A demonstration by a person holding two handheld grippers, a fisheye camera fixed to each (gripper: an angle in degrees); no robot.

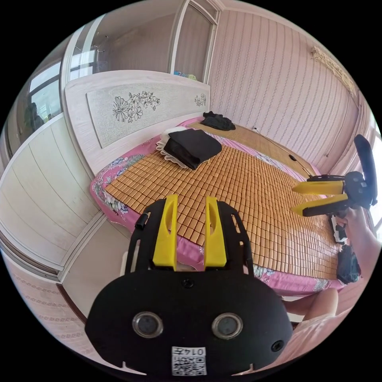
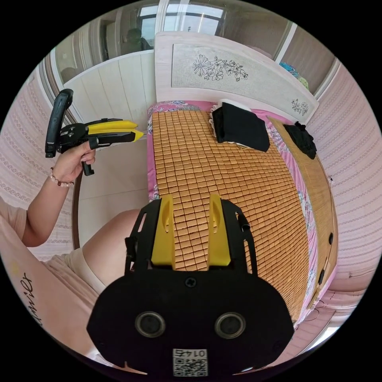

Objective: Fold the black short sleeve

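Hovering with jaws apart and empty, both grippers, the left gripper [image 1: 191, 205] and the right gripper [image 2: 191, 203], should take the soft, light crumpled black cloth garment [image 1: 217, 120] by its edge.

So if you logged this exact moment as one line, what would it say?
left gripper: open, empty | right gripper: open, empty | folded black garment: near headboard | crumpled black garment: unfolded, far side

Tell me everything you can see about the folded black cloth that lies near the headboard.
The black cloth is plain, dark and matte, looks like soft fabric, and is folded into a flat, roughly rectangular packet. It lies on top of a white folded cloth, whose frilly edge shows beside it, on the bamboo mat close to the headboard. Neither tool touches it. A second, crumpled black garment lies apart from it, near the wall.
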